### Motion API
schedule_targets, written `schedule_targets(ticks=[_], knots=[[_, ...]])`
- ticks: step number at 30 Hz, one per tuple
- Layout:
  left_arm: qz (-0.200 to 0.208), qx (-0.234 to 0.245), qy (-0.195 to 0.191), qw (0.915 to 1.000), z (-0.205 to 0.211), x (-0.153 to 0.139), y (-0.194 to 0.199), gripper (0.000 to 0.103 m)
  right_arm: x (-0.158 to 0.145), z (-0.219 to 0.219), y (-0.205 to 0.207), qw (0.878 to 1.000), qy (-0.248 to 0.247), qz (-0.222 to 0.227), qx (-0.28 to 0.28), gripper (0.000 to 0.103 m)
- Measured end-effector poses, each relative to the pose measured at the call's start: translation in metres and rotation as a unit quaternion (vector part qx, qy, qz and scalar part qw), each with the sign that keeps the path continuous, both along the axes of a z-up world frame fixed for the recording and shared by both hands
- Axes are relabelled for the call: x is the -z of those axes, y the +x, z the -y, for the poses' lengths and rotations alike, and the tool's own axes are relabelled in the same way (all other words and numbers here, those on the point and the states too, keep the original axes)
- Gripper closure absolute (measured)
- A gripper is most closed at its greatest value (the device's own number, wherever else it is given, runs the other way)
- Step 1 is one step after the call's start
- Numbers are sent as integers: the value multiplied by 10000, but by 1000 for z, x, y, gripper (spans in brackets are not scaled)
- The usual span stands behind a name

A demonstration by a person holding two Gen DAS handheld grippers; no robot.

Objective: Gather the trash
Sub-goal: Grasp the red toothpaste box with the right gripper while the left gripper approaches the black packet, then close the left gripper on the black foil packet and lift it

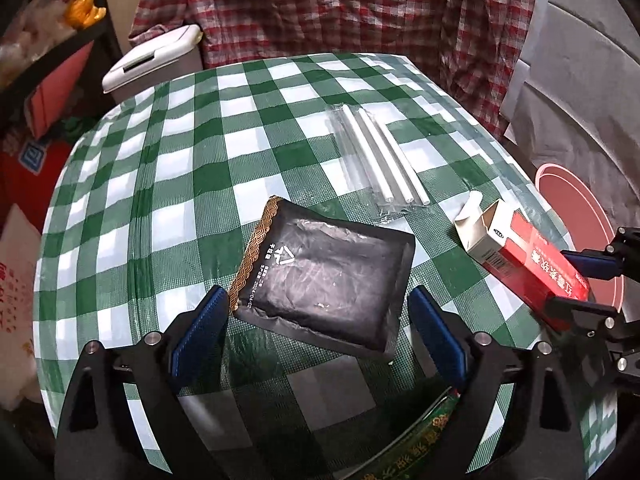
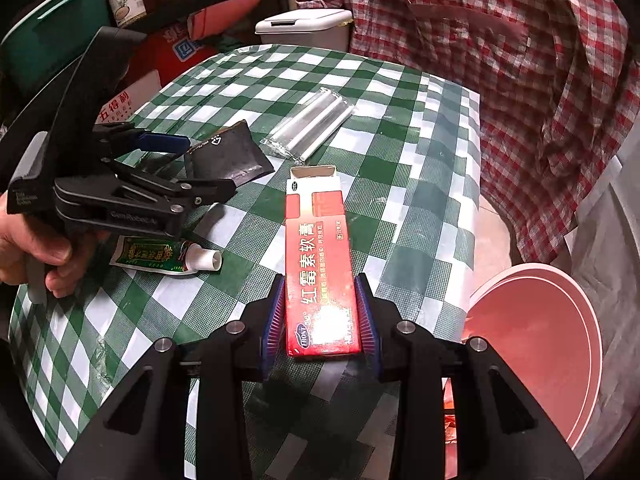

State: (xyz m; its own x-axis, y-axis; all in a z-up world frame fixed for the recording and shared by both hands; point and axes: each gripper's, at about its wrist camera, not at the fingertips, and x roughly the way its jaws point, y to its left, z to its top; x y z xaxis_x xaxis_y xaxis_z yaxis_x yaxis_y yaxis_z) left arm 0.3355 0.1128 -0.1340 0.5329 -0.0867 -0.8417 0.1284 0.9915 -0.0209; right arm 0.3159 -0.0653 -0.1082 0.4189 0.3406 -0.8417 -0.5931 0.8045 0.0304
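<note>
One black pouch (image 1: pixel 326 280), three straws (image 1: pixel 384 156), one tube (image 2: pixel 168 256) on desk (image 1: pixel 160 160); left gripper (image 1: pixel 320 316) spread wide, straddling pouch, empty; right gripper (image 2: pixel 322 312) clamping one red box (image 2: pixel 320 264).

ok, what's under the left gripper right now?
Under the open left gripper: a green ointment tube with a white cap, lying on the checked tablecloth. Its far end is hidden by the hand.

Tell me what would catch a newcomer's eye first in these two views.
The red and white carton stands out, clamped at its near end in the right hand-held gripper above the green checked tablecloth. Next comes the black foil pouch lying flat mid-table, framed by the wide-open left hand-held gripper. Beyond it lies a clear packet of straws, and a pink bin sits off the table's right edge.
</note>
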Motion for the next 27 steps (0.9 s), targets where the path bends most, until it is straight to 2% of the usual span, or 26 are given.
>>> schedule_targets(ticks=[2, 5, 8, 9, 10, 12, 13, 14, 20, 23, 24, 25, 27], knots=[[35, -33, 26, 10000, 0, -1, 1, 19, 0, 0, 0, 10000, 14, -13, 13, 68], [63, -55, -50, 10000, -1, -6, 2, 37, 0, 0, 0, 10000, 15, -18, 19, 68], [64, -91, -89, 9999, -3, -11, 2, 61, -1, 0, 0, 10000, 14, -17, 21, 68], [52, -94, -136, 9999, -4, -12, 2, 74, 0, 1, 0, 10000, 14, -16, 13, 68], [34, -94, -161, 9998, -4, -12, 2, 83, -1, 1, 0, 10000, 13, -18, 16, 68], [5, -90, -204, 9998, -5, -11, 1, 91, -1, 1, 1, 10000, 19, -22, 10, 68], [1, -74, -223, 9997, -4, -11, 1, 101, -1, 1, 1, 10000, 19, -21, 9, 68], [-9, -38, -245, 9997, -3, -10, 0, 103, -1, 1, 1, 10000, 19, -20, 8, 68], [7, -42, -333, 9994, -4, -11, -1, 103, -1, 1, 0, 10000, 19, -14, 14, 68], [146, -109, -103, 9998, -3, -13, -3, 103, -1, 1, 0, 10000, 28, -12, -4, 68], [173, -165, -36, 9997, -4, -12, -2, 94, -1, 1, 0, 10000, 31, -3, -1, 68], [159, -188, -42, 9997, -5, -12, -2, 61, -1, 2, -1, 10000, 40, -3, -4, 68], [324, -242, -92, 9991, -9, -14, -3, 24, -1, 3, -1, 10000, 52, -5, -5, 68]])
